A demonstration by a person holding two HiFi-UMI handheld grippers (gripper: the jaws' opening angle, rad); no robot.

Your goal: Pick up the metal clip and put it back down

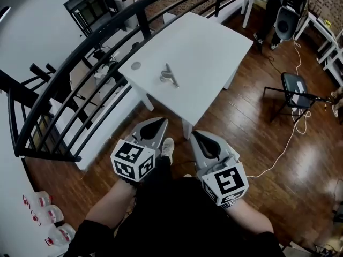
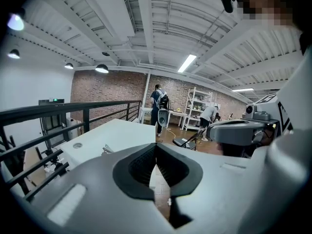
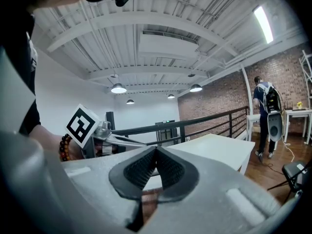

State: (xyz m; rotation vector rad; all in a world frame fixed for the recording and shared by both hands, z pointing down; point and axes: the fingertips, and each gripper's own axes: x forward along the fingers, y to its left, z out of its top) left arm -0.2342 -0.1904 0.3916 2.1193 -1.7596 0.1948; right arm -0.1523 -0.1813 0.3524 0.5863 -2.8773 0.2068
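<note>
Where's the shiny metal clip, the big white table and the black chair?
shiny metal clip [image 1: 169, 76]: head view, on its middle.
big white table [image 1: 209, 58]: head view, on a bare part of its top.
black chair [image 1: 294, 84]: head view, on its seat.

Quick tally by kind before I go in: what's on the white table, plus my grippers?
On the table:
Metal clip: 1
Round disc: 1
Held short of the table:
Grippers: 2, left gripper and right gripper, fingers together, nothing held
Total: 4
</note>
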